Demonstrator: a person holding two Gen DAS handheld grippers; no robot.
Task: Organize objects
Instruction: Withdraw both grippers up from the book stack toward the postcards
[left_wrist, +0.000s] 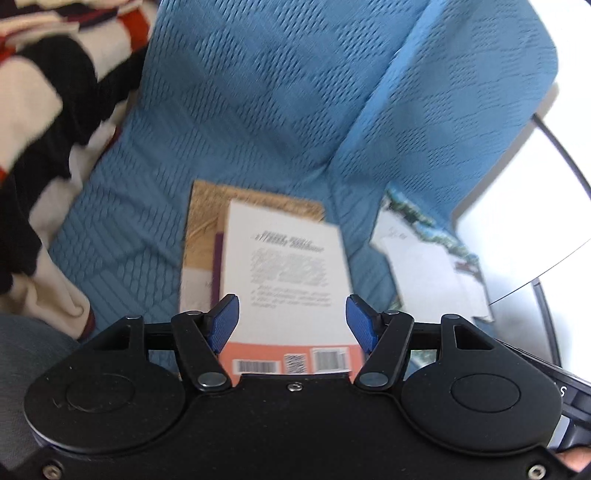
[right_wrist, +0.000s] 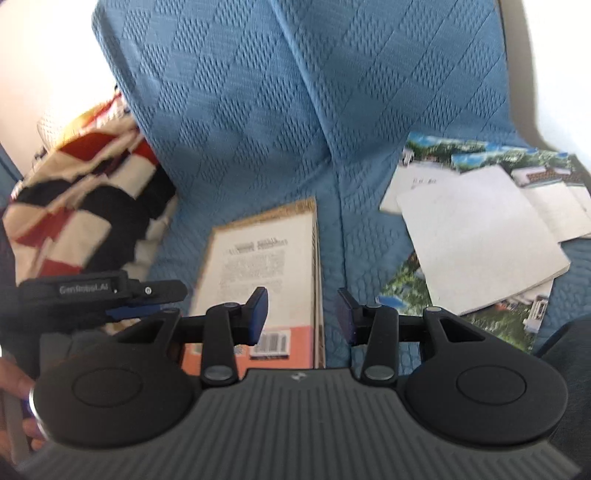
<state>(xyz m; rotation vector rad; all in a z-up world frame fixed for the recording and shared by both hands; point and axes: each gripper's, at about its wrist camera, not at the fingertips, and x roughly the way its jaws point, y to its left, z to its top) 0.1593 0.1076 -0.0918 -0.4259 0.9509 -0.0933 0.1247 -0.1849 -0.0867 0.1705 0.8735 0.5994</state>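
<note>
Left wrist view: the left gripper (left_wrist: 291, 317) hangs with fingers (left_wrist: 225, 317) parted and empty over the white-backed book (left_wrist: 288, 266) topping a stack at lower centre on the blue sofa cover (left_wrist: 258, 110); the uneven stack could slide if nudged. Right wrist view: the right gripper (right_wrist: 301, 314), fingers half-open and holding nothing, hovers above the stack's right edge, scattered booklets (right_wrist: 480, 236) at right, striped blanket (right_wrist: 85, 206) at left.

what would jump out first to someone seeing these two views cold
The blue textured sofa cover fills both views. In the middle of the seat lies a stack of books, topped by a white book with an orange barcode strip, and to its right booklets lie scattered. A red, black and cream checked blanket is bunched at the left end.
</note>
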